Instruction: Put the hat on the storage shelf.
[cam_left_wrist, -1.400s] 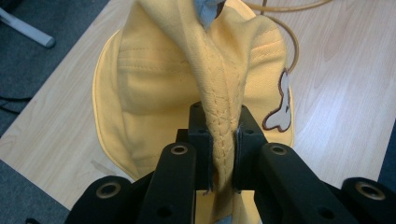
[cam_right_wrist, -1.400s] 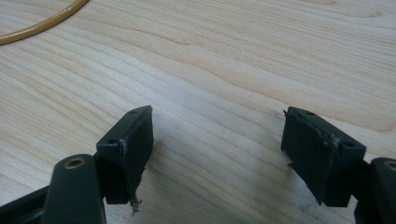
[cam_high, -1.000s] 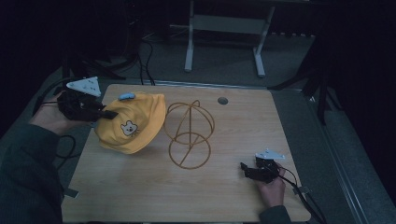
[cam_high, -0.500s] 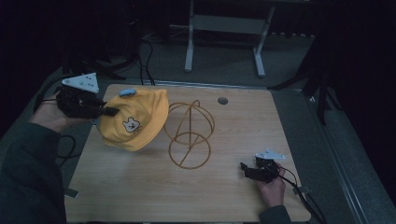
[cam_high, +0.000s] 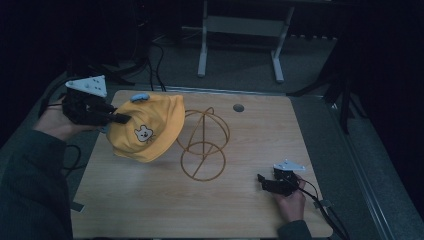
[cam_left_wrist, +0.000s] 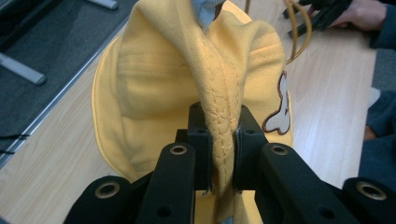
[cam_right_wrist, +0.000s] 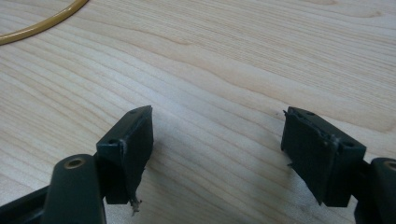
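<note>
The left gripper (cam_left_wrist: 223, 154) was pinched on the yellow cap's (cam_high: 145, 127) folded seam, the cap hanging ahead of it beside the wire stand (cam_high: 202, 145). Better to keep that pinch firm and carry it over slowly. The right gripper (cam_right_wrist: 217, 154) gaped wide, empty.

My left hand (cam_high: 52, 122) sits at the table's left edge, forearm in a dark sleeve coming in from the lower left. The left gripper (cam_high: 120, 118) points level toward the right, its grey plate on top — jaws pinched tight on a fold of the cap (cam_left_wrist: 196, 88), pads (cam_left_wrist: 201, 154) pressing from both sides. My right hand (cam_high: 290, 200) rests low at the near right, wrist flat. The right gripper (cam_right_wrist: 217, 158) points left, close over the table (cam_right_wrist: 233, 60) — jaws wide apart, holding nothing.
</note>
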